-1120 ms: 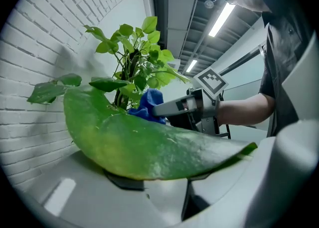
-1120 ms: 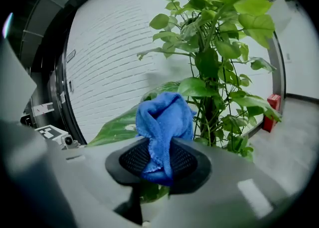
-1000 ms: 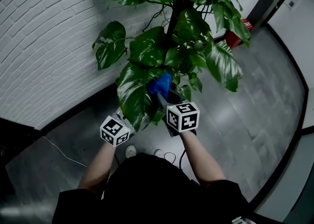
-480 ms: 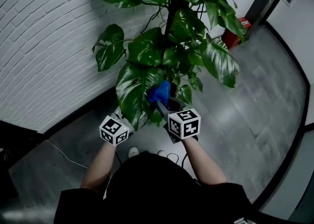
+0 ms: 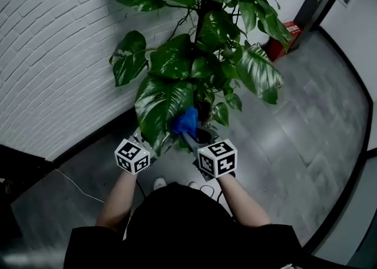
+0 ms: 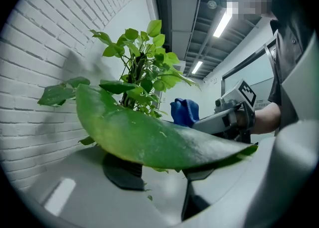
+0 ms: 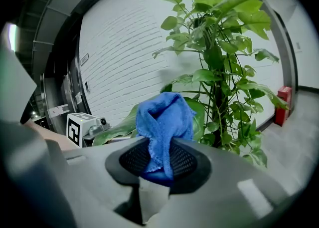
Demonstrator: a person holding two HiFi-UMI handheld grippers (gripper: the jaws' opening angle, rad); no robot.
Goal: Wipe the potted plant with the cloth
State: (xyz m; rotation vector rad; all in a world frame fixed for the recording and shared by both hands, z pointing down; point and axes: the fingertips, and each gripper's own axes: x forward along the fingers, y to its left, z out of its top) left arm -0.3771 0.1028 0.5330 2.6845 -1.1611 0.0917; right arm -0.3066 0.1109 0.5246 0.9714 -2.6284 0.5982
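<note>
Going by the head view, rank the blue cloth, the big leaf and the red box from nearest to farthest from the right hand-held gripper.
1. The blue cloth, clamped in the right hand-held gripper.
2. The big leaf, just to its left.
3. The red box, far off at the upper right.

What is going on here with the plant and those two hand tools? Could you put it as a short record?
Place: potted plant beside a white brick wall, on a grey floor
Left gripper: jaws apart, a large leaf lying across them
Right gripper: shut on a blue cloth
Cloth position: right beside the large leaf; whether it touches it cannot be told
</note>
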